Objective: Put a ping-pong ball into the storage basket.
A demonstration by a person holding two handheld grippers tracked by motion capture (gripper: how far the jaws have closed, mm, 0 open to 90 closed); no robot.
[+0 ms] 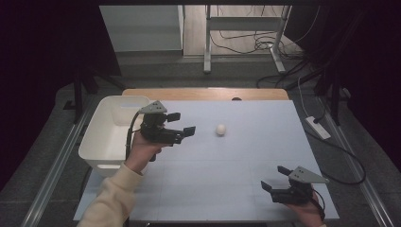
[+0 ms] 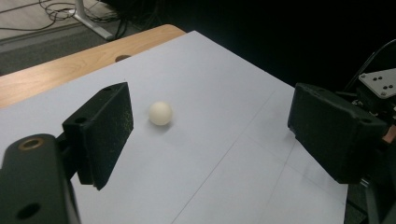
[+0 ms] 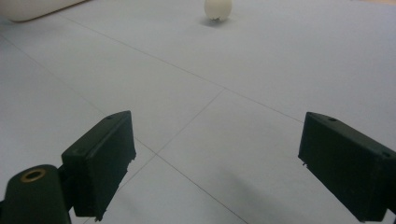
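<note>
Left gripper [image 1: 182, 124] jaws wide open, empty, aimed at white ball [image 1: 221, 129] lying free on worktop [image 1: 246, 165], apart from white bin [image 1: 106, 135]; right gripper [image 1: 275, 178] likewise open, empty; risk: a jaw nudge rolls the ball away.

It looked like a lab: dark curtains hemmed in the paper-covered table [image 1: 227, 156], cables [image 1: 246, 45] sprawled across the floor, metal stand legs [image 1: 207, 42] behind.

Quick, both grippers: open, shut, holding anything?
Left gripper: open, empty, short of the white ball.
Right gripper: open, empty.
</note>
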